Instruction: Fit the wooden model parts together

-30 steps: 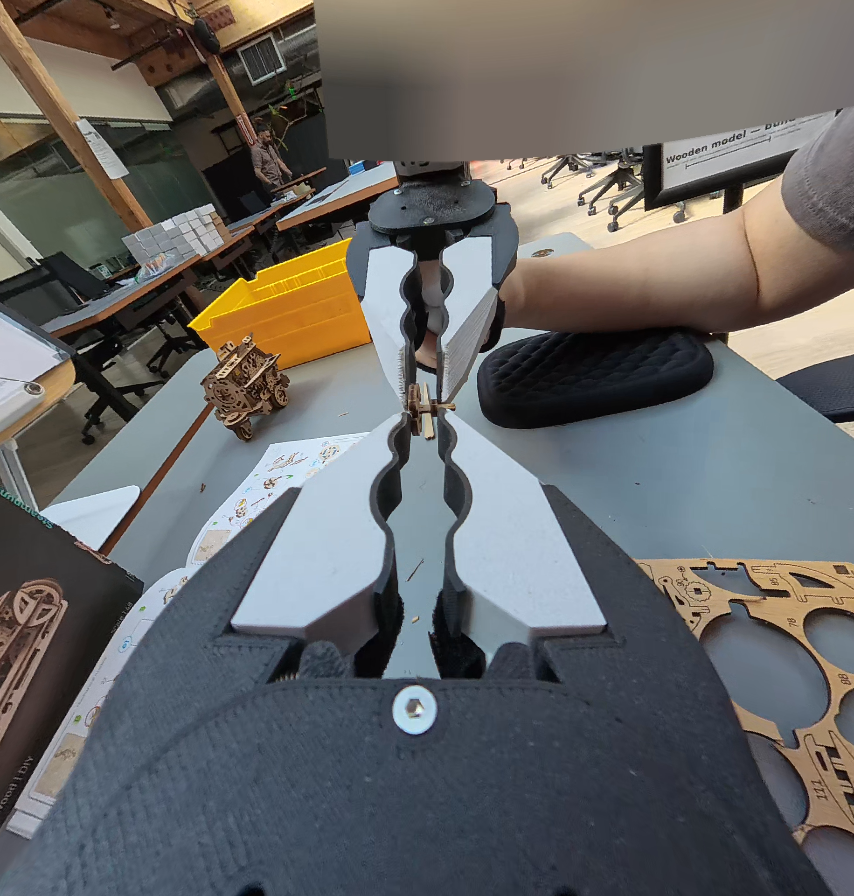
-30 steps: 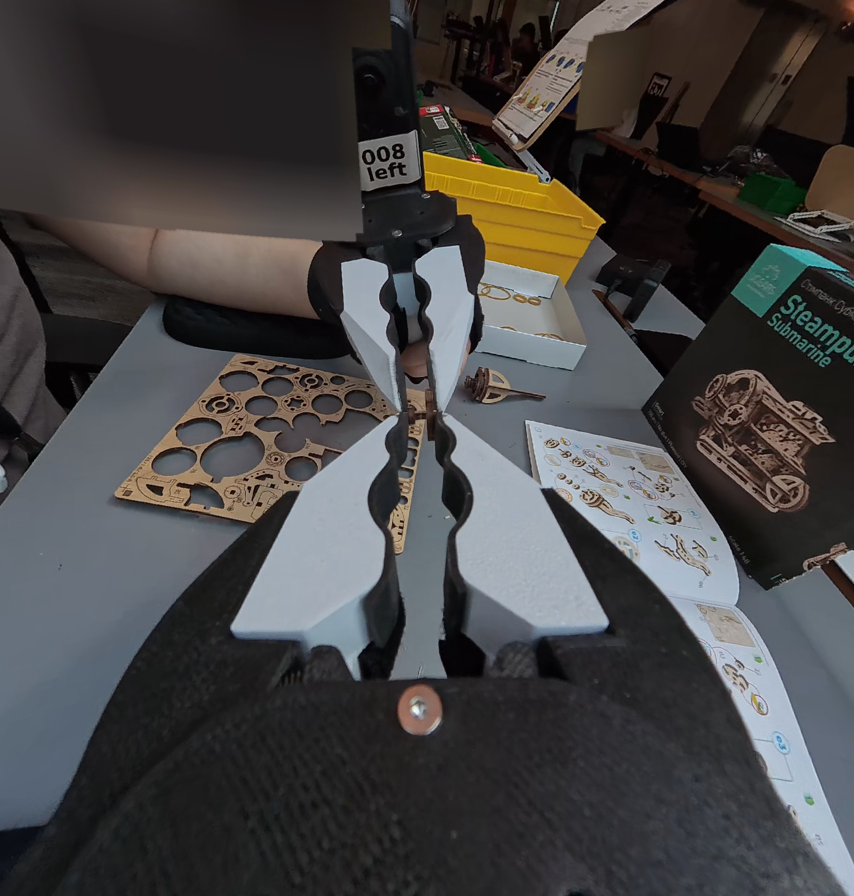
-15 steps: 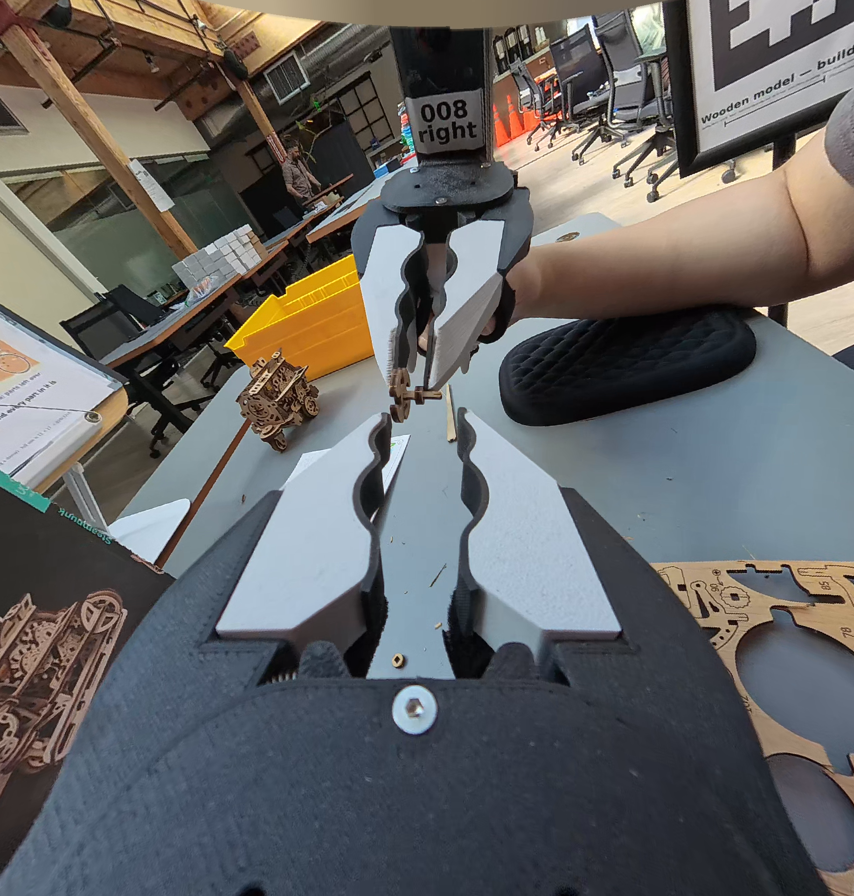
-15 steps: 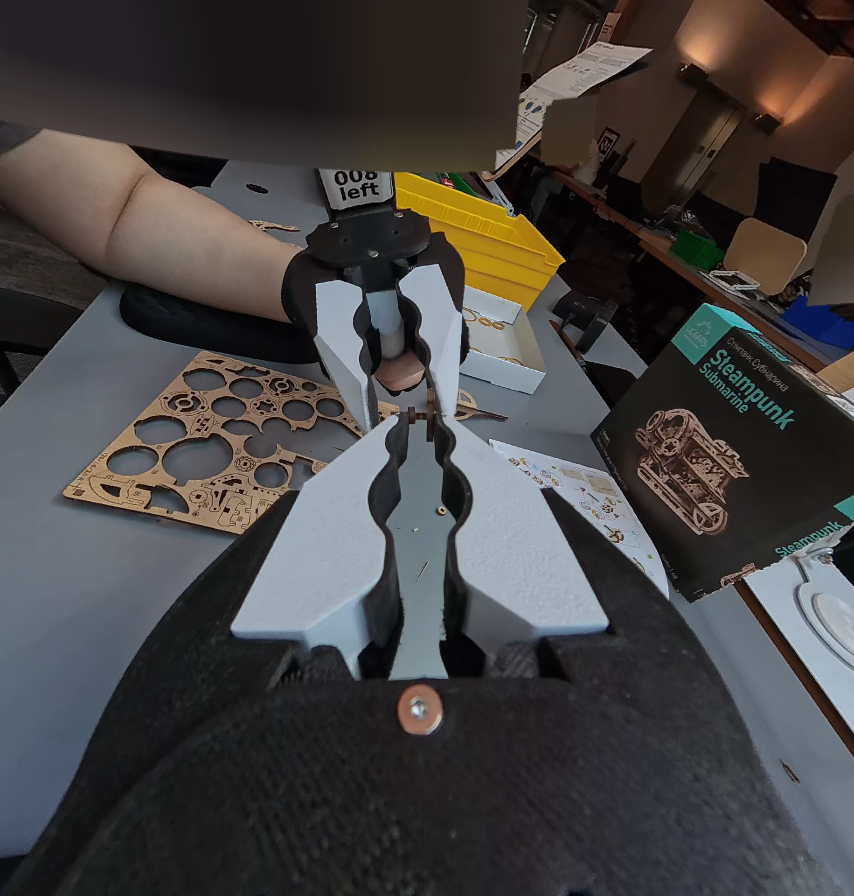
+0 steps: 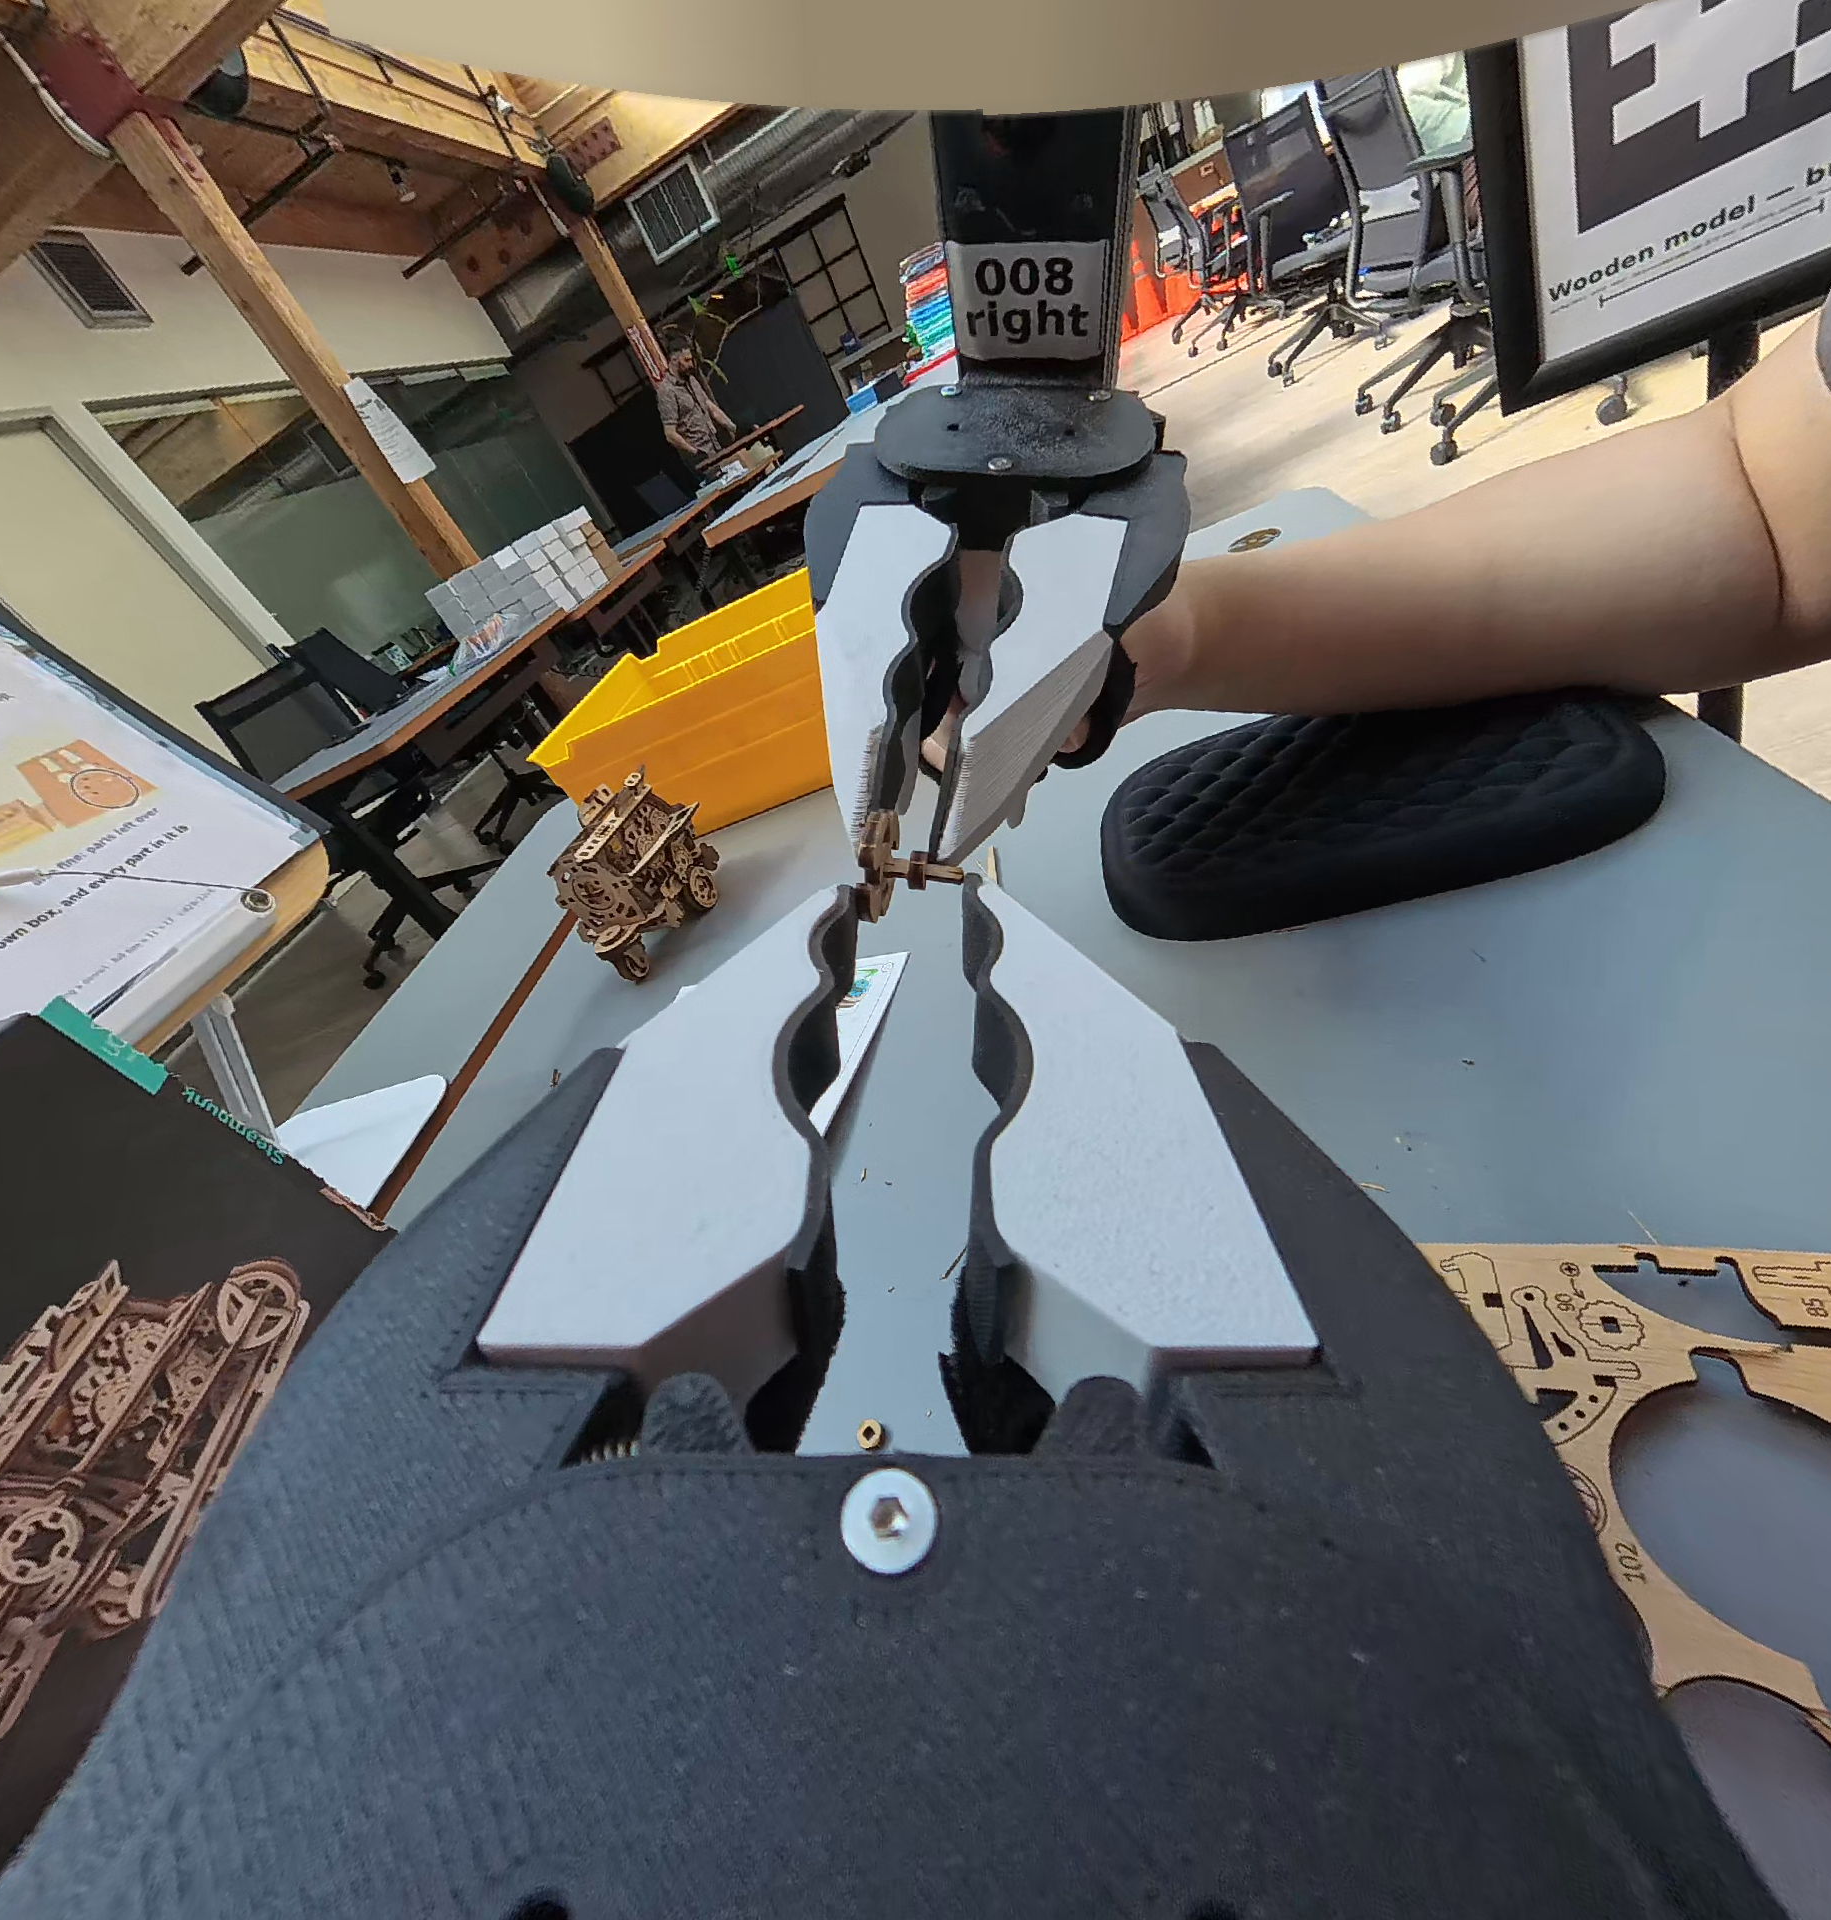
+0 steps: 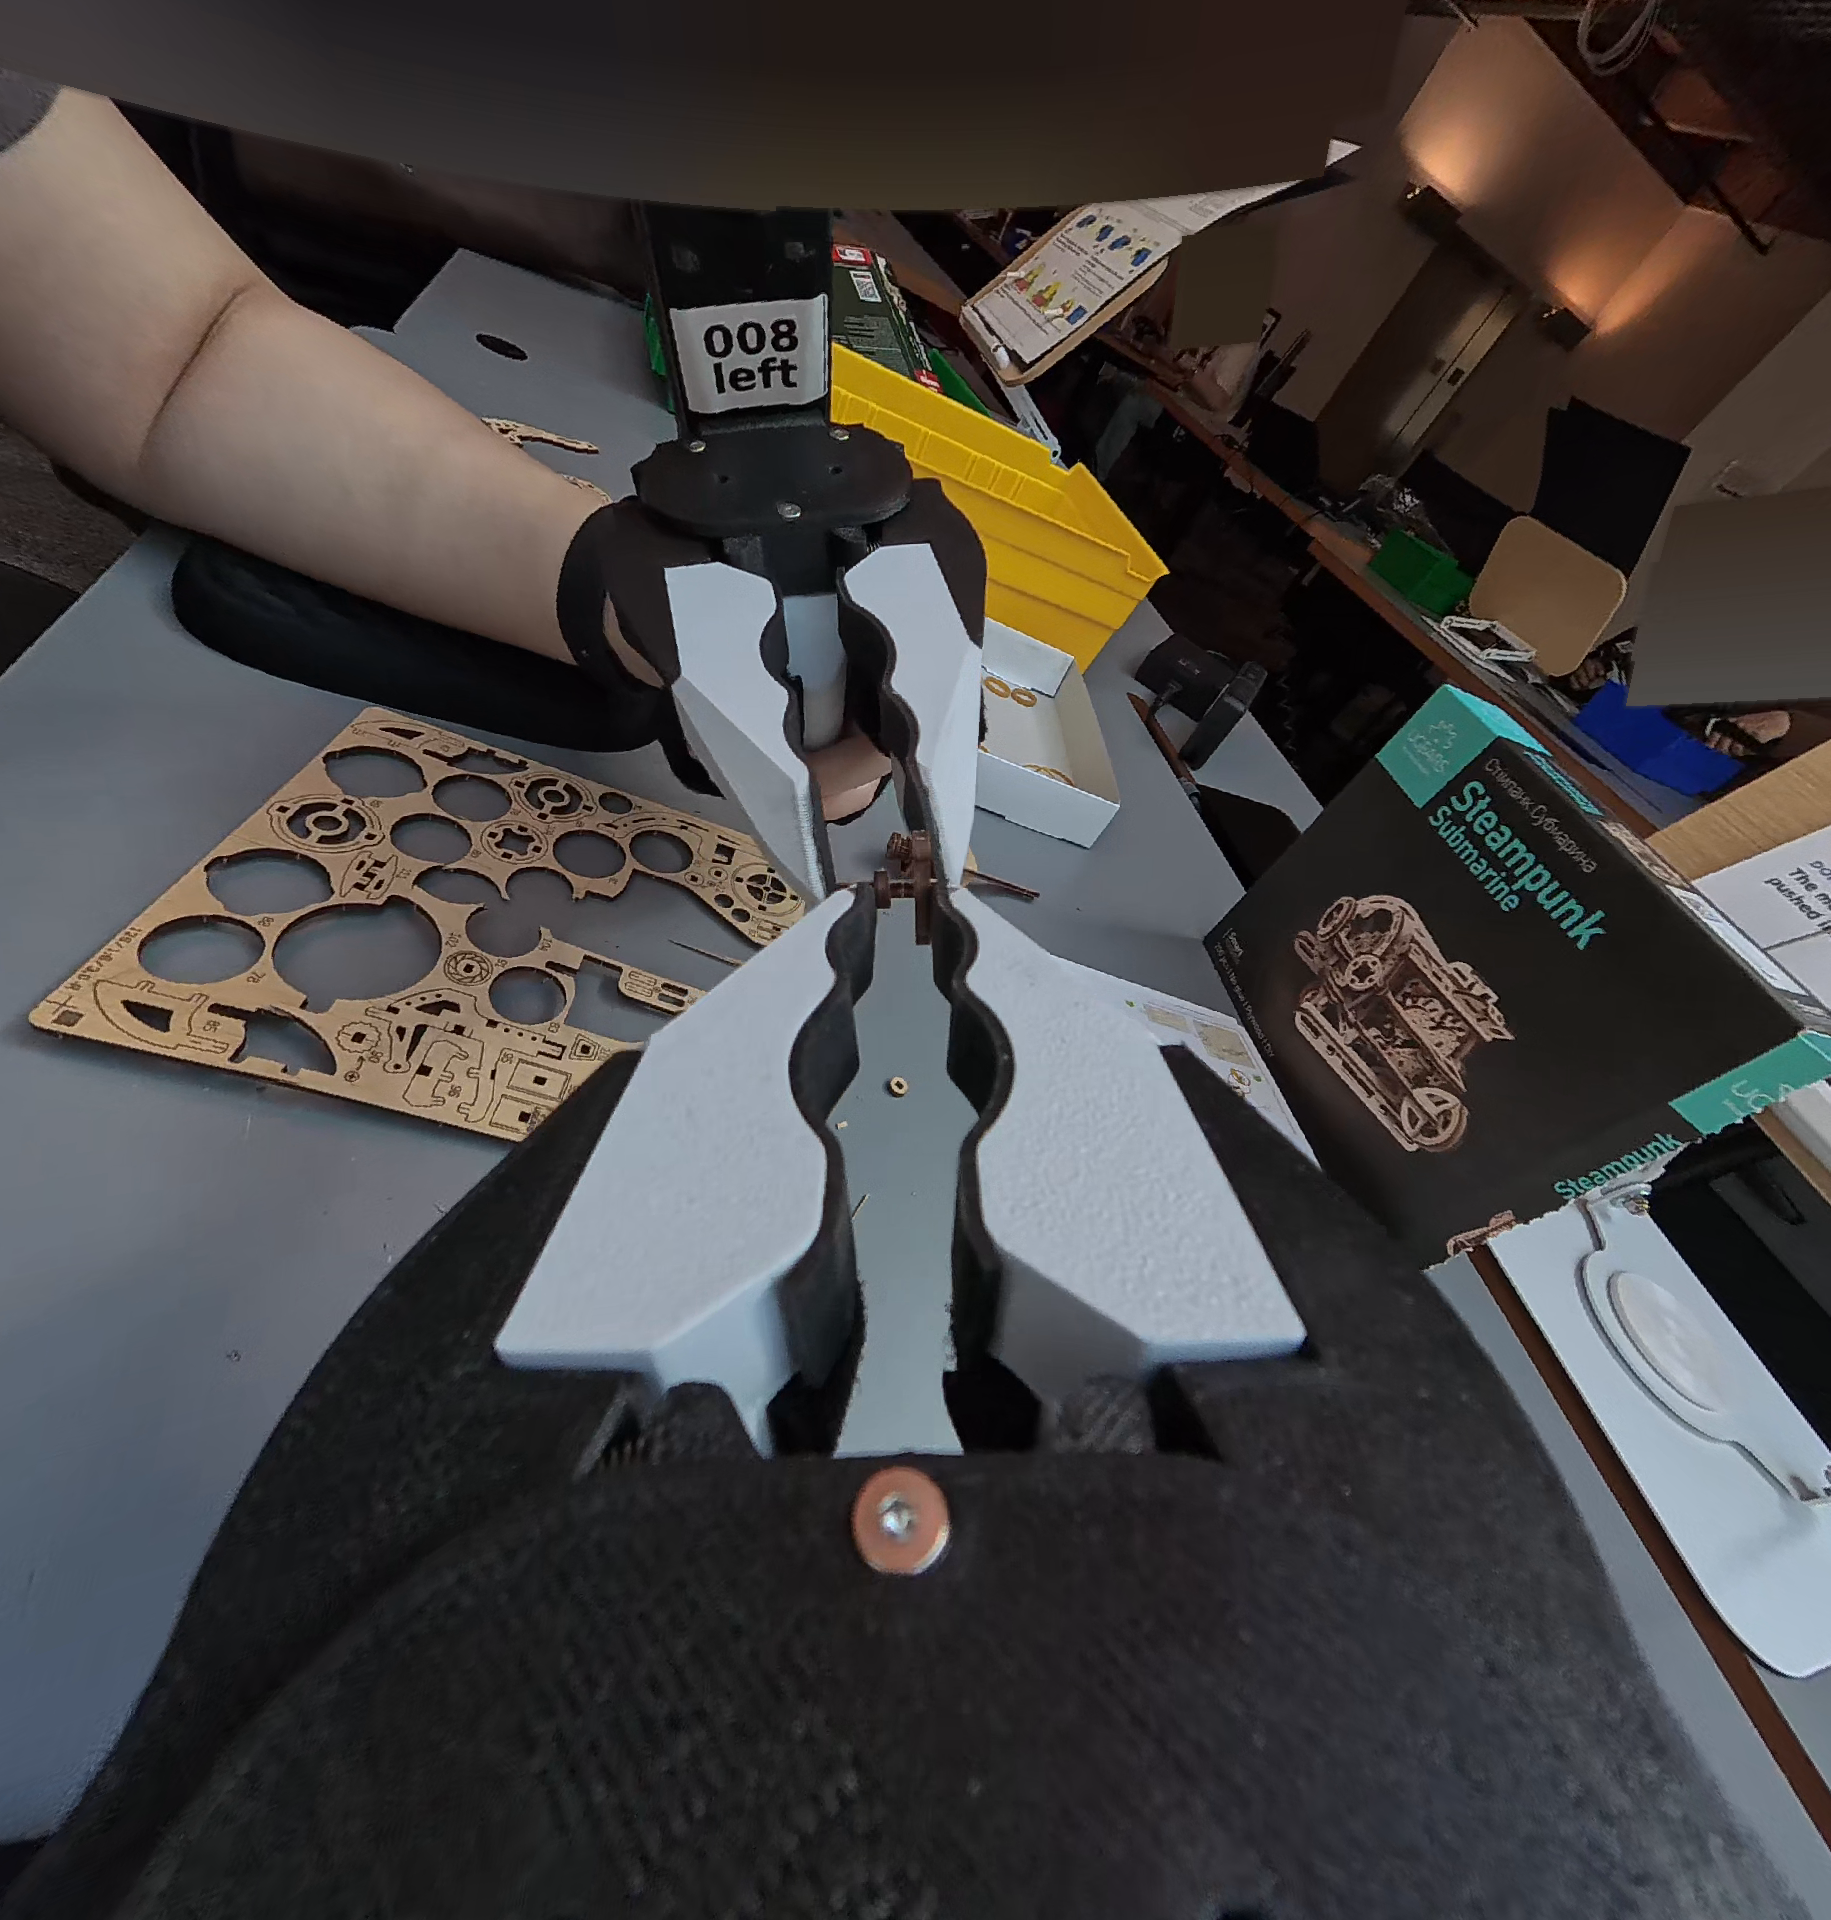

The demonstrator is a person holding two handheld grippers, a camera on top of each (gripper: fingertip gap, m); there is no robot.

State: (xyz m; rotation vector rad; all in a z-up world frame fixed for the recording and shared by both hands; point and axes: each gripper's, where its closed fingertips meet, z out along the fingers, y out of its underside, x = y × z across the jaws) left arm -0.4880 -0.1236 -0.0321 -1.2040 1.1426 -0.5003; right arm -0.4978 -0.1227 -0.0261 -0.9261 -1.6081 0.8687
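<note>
A small wooden assembly, a gear on a short axle with a cross piece, hangs above the grey table. My right gripper comes in from the far side and is shut on it. It also shows in the right wrist view, between my right gripper's tips. My left gripper is open, its fingertips on either side of the assembly and just below it. In the right wrist view the left gripper faces me, jaws apart.
A laser-cut wooden sheet lies beside the grippers. A tiny wooden ring and a thin stick lie on the table. Around them are a finished wooden model, yellow bin, black arm pad, kit box and white tray. Both grippers' tips are close together, under 4 cm apart.
My left gripper has opened and let go of the assembly, which stays in my right gripper. Both grippers have lifted slightly, and the left fingertips now flank the assembly again.
</note>
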